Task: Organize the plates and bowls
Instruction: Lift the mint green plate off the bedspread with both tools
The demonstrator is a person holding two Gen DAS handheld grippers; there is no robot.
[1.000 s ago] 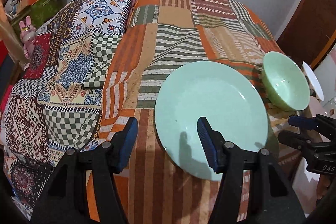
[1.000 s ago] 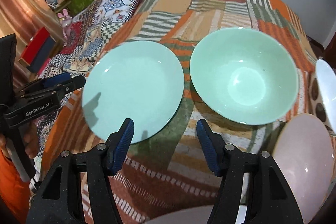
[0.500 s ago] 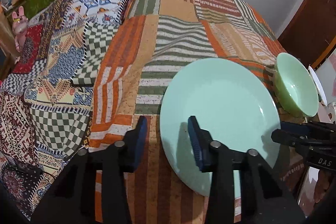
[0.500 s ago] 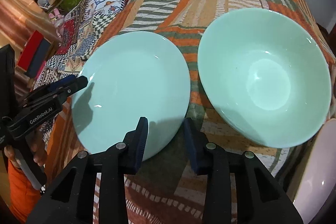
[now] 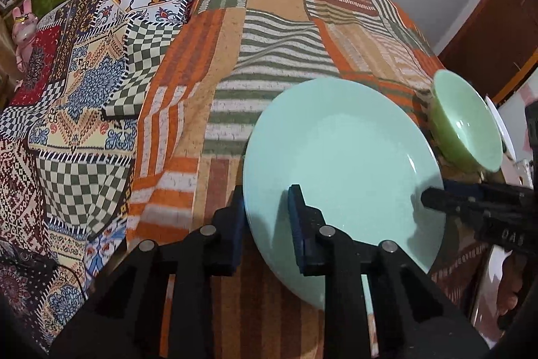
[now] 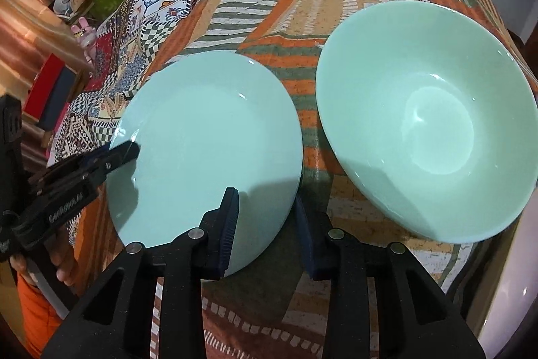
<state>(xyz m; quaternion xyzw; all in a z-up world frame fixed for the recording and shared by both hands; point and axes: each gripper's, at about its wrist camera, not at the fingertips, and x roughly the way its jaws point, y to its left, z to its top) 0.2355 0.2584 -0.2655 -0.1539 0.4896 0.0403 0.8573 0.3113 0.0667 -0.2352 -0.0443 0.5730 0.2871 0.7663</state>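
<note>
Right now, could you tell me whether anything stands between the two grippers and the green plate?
Nothing visible does. The left gripper straddles the green plate's near-left rim, and the right gripper straddles its near-right rim, one finger over and one under. The green bowl sits apart to the right.

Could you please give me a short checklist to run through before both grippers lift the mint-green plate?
1. Left gripper straddles the plate rim, one finger above and one below: ok.
2. Right gripper straddles the opposite rim of the mint-green plate: ok.
3. Pads firmly clamped on the rim: cannot tell; the jaws look narrowed, but contact is hidden by the plate edge.
4. Plate surface empty, nothing to slide off: ok.
5. Green bowl apart from the plate, with striped cloth showing between them: ok.
6. Plate lying flat on the cloth: cannot tell; the fisheye view distorts its tilt.
</note>
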